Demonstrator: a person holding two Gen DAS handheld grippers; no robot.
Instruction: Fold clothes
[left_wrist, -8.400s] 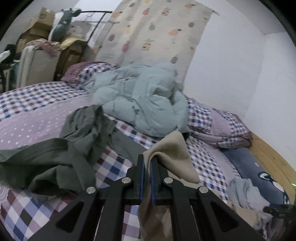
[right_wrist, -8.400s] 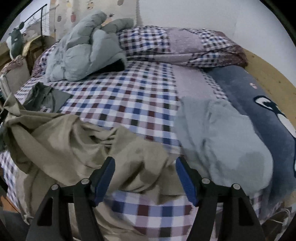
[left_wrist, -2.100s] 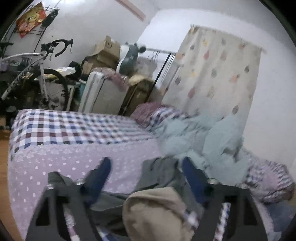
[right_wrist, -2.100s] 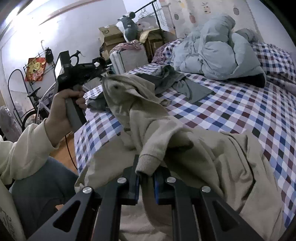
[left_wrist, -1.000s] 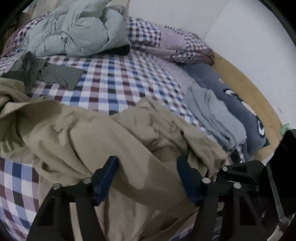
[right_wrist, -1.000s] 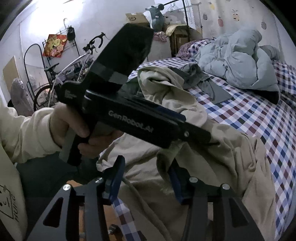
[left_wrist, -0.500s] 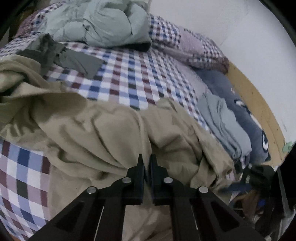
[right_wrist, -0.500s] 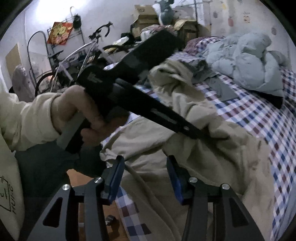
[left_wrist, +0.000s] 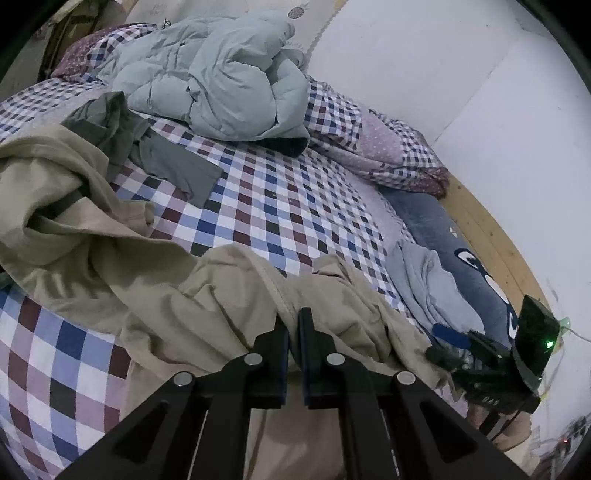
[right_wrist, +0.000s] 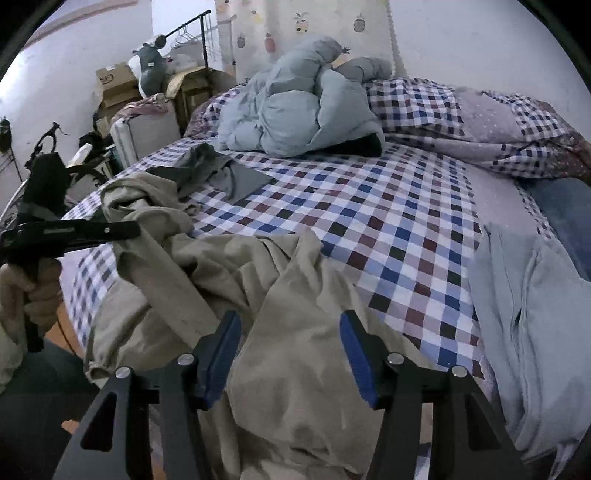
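A crumpled beige garment (left_wrist: 155, 273) lies over the near edge of the checked bed (left_wrist: 280, 206). My left gripper (left_wrist: 293, 325) is shut on a fold of the beige garment near its seam. It also shows at the left of the right wrist view (right_wrist: 122, 230), where its tips sit in the cloth. My right gripper (right_wrist: 290, 339) is open, its jaws on either side of a hump of the same garment (right_wrist: 295, 332) at the bed's front edge. It also shows at the lower right of the left wrist view (left_wrist: 461, 343).
A green-grey garment (left_wrist: 147, 147) lies spread behind the beige one. A pale blue puffy jacket (left_wrist: 218, 81) is heaped at the back. A folded light-blue garment (right_wrist: 532, 310) lies at the right on a dark blue blanket (left_wrist: 436, 225). Boxes and a bicycle (right_wrist: 48, 147) stand to the left of the bed.
My left gripper has shut on the beige garment. My right gripper let go of the cuff, opened wide and now faces across the bed over the garment.
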